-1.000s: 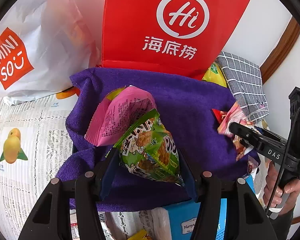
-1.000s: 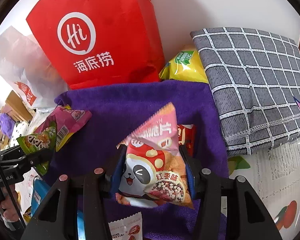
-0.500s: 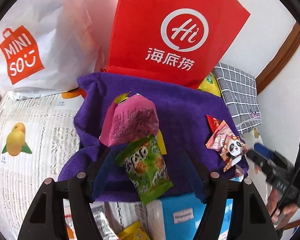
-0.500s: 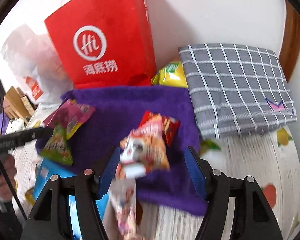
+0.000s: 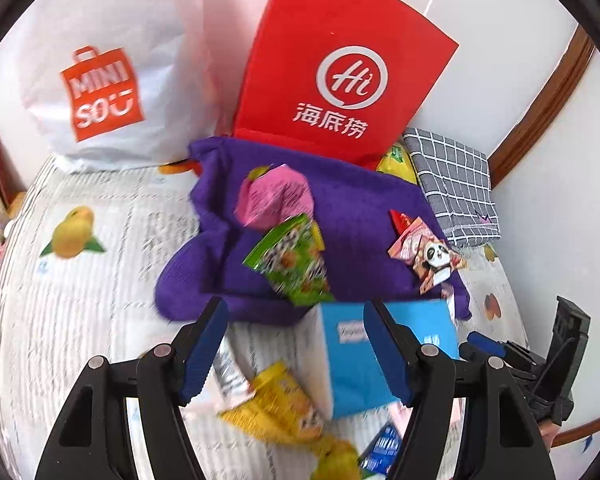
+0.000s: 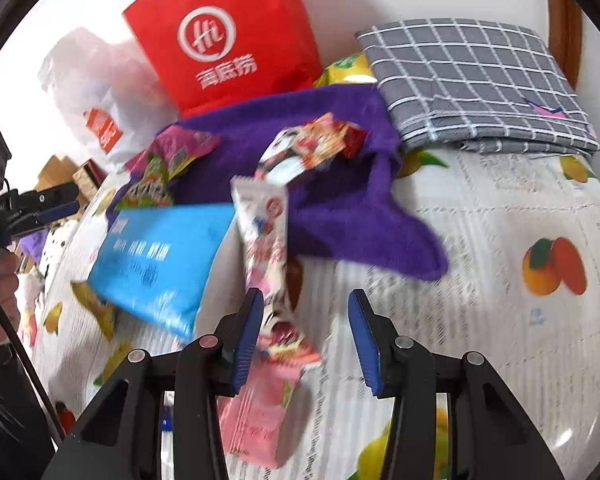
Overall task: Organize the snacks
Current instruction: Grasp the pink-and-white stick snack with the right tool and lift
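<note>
A purple towel [image 5: 364,208] lies on the fruit-print cloth and shows too in the right wrist view [image 6: 340,208]. On it lie a pink packet [image 5: 276,196], a green snack packet [image 5: 292,260] and a panda-print packet [image 5: 428,256], which also shows in the right wrist view [image 6: 300,152]. My left gripper [image 5: 296,344] is open and empty, back from the towel over a blue box [image 5: 364,364]. My right gripper [image 6: 302,336] is open and empty above a white-and-pink sachet [image 6: 264,236].
A red paper bag [image 5: 340,80] and a white Miniso bag [image 5: 108,80] stand behind the towel. A grey checked cloth [image 6: 472,84] and a yellow packet [image 6: 344,70] lie at the back right. Yellow and pink packets [image 5: 276,404] lie near the blue box [image 6: 160,264].
Both grippers opened and let go: the green packet and the panda packet now lie on the towel. Both grippers pulled back toward the near side.
</note>
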The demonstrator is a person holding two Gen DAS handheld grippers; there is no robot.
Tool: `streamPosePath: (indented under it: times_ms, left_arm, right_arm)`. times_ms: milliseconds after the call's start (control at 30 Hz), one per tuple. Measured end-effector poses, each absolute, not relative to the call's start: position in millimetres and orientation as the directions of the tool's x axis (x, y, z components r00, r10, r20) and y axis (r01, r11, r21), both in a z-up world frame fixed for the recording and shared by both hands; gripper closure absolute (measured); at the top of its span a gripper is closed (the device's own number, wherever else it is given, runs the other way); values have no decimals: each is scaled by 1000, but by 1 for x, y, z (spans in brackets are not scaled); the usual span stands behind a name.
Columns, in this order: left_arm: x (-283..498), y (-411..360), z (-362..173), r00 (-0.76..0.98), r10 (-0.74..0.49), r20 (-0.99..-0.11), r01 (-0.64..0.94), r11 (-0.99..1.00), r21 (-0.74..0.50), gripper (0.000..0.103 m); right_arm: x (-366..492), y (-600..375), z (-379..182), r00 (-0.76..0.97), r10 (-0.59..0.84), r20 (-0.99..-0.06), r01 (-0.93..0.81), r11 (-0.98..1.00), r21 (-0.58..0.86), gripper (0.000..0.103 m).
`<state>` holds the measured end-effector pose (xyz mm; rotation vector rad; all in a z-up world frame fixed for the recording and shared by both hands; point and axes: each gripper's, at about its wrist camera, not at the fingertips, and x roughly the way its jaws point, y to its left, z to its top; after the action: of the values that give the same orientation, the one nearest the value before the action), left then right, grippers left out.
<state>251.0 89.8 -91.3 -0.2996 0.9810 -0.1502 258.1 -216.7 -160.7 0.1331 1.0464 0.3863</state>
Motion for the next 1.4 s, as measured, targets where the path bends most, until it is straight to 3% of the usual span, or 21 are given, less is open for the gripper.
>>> streamPosePath:
  times_ms: [300, 367, 400, 767, 967, 1100, 1233, 1300, 1367, 1400]
  left_arm:
    - [210, 116, -94, 545, -246, -802, -72, 939, -337, 35]
    - [201, 120, -94, 544, -236, -805, -83, 940, -332, 35]
    - [197, 122, -94, 544, -231, -807, -88, 940, -329, 35]
    - [161, 119, -87, 566, -251, -785, -76, 932, -353, 35]
    - [149, 115, -96, 552, -253, -794, -85, 931, -355, 35]
    - [142, 111, -104, 537, -259, -803, -86, 930, -357, 35]
    - [138, 111, -109, 532, -245, -811, -90, 936, -341, 35]
    - [136, 113, -111, 534, -239, -811, -98, 935, -340, 35]
    - [135, 114, -114, 533, -227, -815, -106, 938, -331, 35]
    - [135, 115, -116, 532, -217, -819, -112, 940, -322, 35]
  right_arm:
    - [263, -194, -180, 416, 351, -839, -308, 922, 233, 58]
    - [266, -191, -184, 412, 350, -841, -313, 921, 231, 80]
    - [265, -191, -183, 416, 353, -838, -315, 920, 232, 83]
    - [205, -243, -145, 492, 201, -847, -201, 973, 114, 83]
    - [168, -260, -162, 419, 170, -892, -194, 976, 95, 83]
    - [155, -257, -179, 388, 185, -903, -215, 971, 107, 76]
    - [151, -258, -179, 432, 186, -882, -190, 975, 113, 54]
    - [152, -257, -182, 454, 167, -875, -172, 980, 97, 54]
    - [155, -257, -184, 480, 137, -867, -144, 987, 76, 65]
    - [155, -258, -184, 495, 125, -860, -134, 989, 67, 77]
